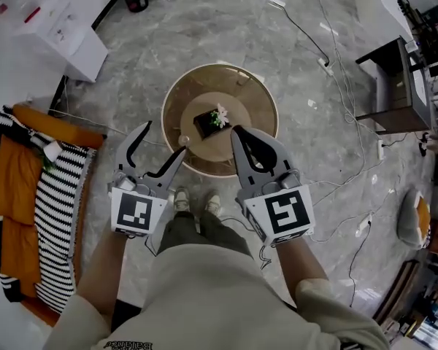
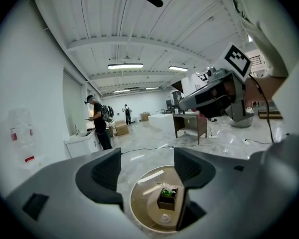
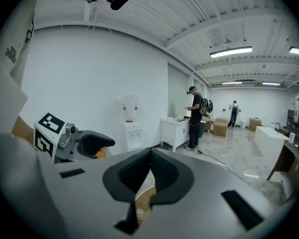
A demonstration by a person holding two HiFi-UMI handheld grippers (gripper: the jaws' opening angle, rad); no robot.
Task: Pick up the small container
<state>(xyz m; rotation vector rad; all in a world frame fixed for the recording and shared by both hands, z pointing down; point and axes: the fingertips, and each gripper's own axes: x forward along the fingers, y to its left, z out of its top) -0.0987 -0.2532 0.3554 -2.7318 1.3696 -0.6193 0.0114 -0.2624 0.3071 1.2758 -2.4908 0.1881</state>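
Observation:
A small black square container [image 1: 211, 120] with a green and white plant in it stands on the raised middle of a round tan table [image 1: 177, 100]. My left gripper [image 1: 166, 138] hangs open over the table's near left rim, nothing between its jaws. In the left gripper view the container [image 2: 167, 198] shows low between the open left gripper [image 2: 147, 169] and slightly right. My right gripper [image 1: 236, 130] is shut and empty, its tip just right of the container. In the right gripper view the right gripper [image 3: 150, 171] shows its pads pressed together.
A small pale round object [image 1: 184, 140] lies on the table near the left jaws. My shoes [image 1: 195, 201] stand at the table's near edge. A striped and orange cushion [image 1: 47, 210] lies left, a dark desk [image 1: 394, 86] right, cables [image 1: 336, 79] cross the floor. Two people [image 2: 98, 121] stand far off.

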